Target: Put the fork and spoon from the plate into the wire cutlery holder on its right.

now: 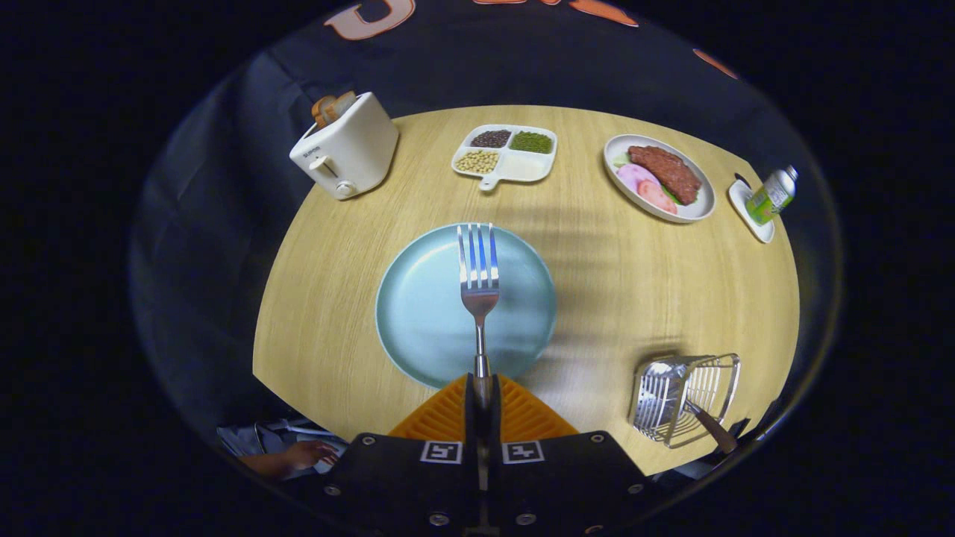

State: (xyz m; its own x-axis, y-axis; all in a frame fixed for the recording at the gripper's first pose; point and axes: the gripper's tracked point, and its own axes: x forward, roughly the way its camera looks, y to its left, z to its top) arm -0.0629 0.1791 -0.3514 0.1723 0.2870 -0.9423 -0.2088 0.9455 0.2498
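You've got the fork [478,277] pinched by its handle, gripper [482,394] fingers closed tight on it, tines pointing fwd over the pale blue plate [418,313], so it looks lifted clear. Wire cutlery holder [683,397] sits near, to the plate's right, w/ a handle already poking out, prob. the spoon [710,426].

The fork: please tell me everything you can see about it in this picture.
The fork looks like shiny metal, with four straight tines and a slim handle. The tool is shut on the handle's end, both fingers pressing it. It points straight ahead, tines away from the tool, over the pale blue plate. Whether it touches the plate I cannot tell.
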